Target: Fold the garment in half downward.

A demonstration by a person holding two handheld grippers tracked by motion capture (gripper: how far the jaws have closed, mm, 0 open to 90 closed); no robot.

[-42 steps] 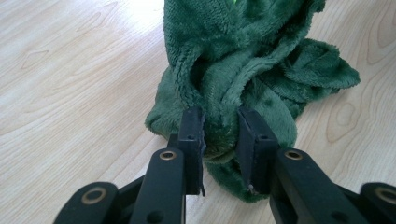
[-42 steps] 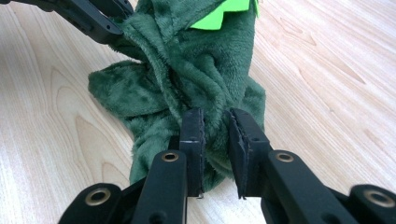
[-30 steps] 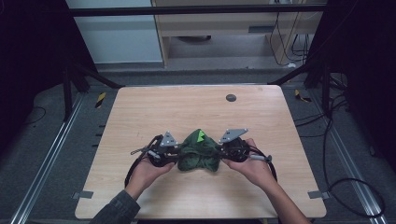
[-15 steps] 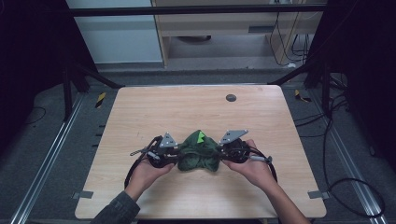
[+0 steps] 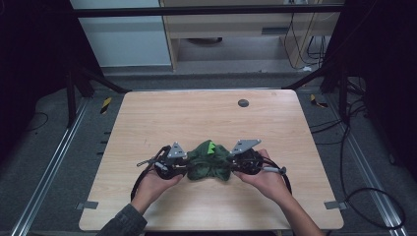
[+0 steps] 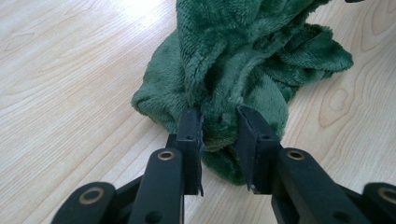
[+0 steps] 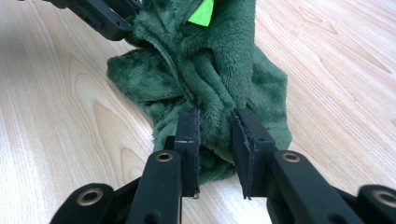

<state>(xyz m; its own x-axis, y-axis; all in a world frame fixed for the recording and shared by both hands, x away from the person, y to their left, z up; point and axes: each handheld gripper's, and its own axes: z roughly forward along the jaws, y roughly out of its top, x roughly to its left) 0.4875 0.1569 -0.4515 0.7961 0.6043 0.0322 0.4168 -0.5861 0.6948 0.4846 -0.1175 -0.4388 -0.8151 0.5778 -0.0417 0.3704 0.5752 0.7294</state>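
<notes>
1. Forearms are entering over the table's [image 5: 147,123] near edge; the sleeves are getting cut off by the frame.
2. Left gripper [image 6: 218,122] is pinching a fold of the green plush cloth [image 5: 209,161], jaws narrowly apart on the pile.
3. Right gripper [image 7: 215,125] is clamping the cloth's opposite end likewise.
4. The cloth is lying bunched near the near edge, midway across; its folds are hiding its shape.
5. A bright green tag [image 7: 201,12] is showing on top.
6. A dark disc [image 5: 243,103] is sitting near the far edge; what it is remains unclear.

Both forearms reached in from near table edge; left gripper [image 5: 183,166] and right gripper [image 5: 235,166] faced each other, held low and level, each with jaws clamped on green fleece cloth [image 5: 210,160] bunched between them
</notes>
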